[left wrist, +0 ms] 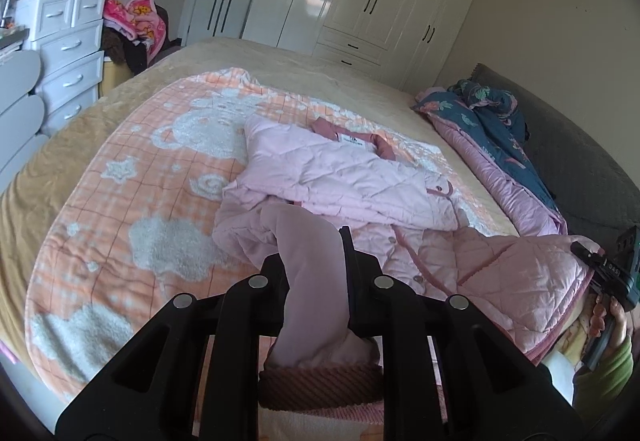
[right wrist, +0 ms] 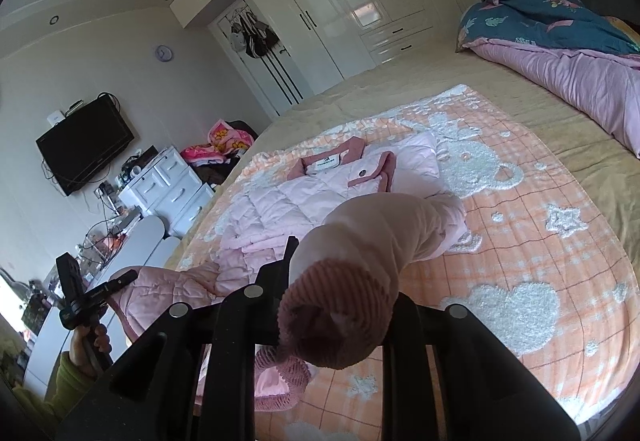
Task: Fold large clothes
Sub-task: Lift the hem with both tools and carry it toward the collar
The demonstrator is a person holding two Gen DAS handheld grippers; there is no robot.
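1. Now the left gripper [left wrist: 316,273] is clamped on a pink sleeve [left wrist: 308,281], angled down at the bed [left wrist: 240,53].
2. Right gripper [right wrist: 340,281] pinches the other sleeve's ribbed cuff [right wrist: 336,313].
3. The pink quilted jacket [left wrist: 340,177] lies on the orange blanket [left wrist: 120,201]; both grippers' far fingers are hidden by fabric.

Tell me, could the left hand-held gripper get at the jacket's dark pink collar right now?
Probably not as things stand: the left hand-held gripper is shut on a sleeve of the pink jacket, so it is occupied. The collar itself lies uncovered further up the bed.
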